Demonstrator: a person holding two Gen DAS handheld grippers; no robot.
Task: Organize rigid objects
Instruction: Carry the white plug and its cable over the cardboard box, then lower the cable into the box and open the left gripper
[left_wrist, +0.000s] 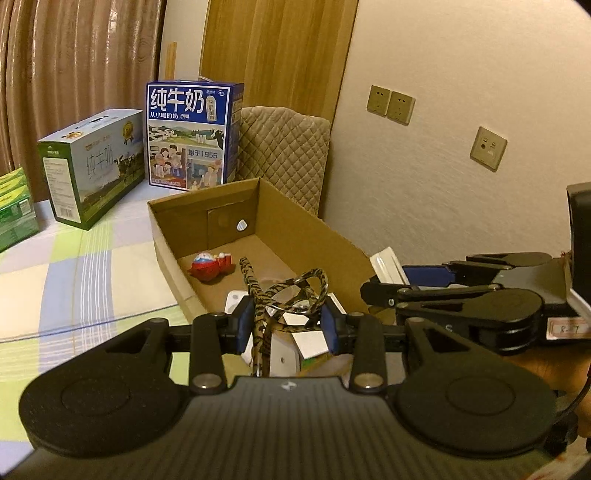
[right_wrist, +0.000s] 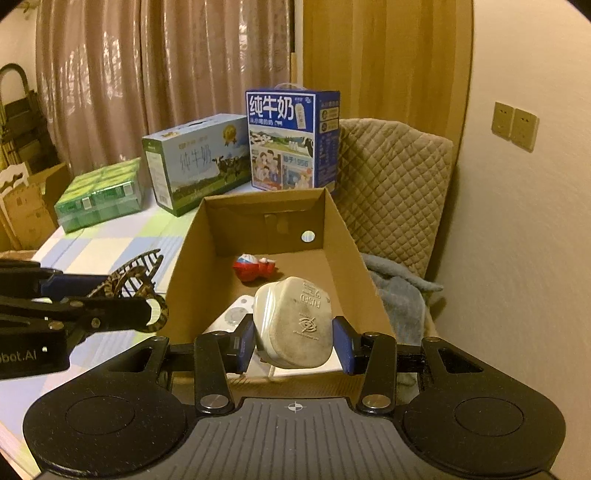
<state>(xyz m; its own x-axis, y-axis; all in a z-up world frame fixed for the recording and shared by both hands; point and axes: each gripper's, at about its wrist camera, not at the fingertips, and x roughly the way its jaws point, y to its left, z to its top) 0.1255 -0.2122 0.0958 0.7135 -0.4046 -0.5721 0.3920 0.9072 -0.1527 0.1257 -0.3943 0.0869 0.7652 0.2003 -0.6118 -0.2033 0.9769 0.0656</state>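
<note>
The left gripper (left_wrist: 288, 325) is clenched on a tiger-striped hair claw (left_wrist: 286, 295), held above the near end of the open cardboard box (left_wrist: 314, 236). At its three o'clock, the right gripper (right_wrist: 293, 345) grasps a grimy white fused plug (right_wrist: 293, 323) over the same box. A red toy (right_wrist: 255, 267) lies inside toward twelve o'clock.

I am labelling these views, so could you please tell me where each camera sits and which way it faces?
Left wrist: on the left gripper, facing the cardboard box; its fingers clamp a tiger-striped hair clip; the right gripper intrudes.
Right wrist: on the right gripper, facing the box; it clamps a white fused plug.
Shared: box, red toy, blue milk carton.
</note>
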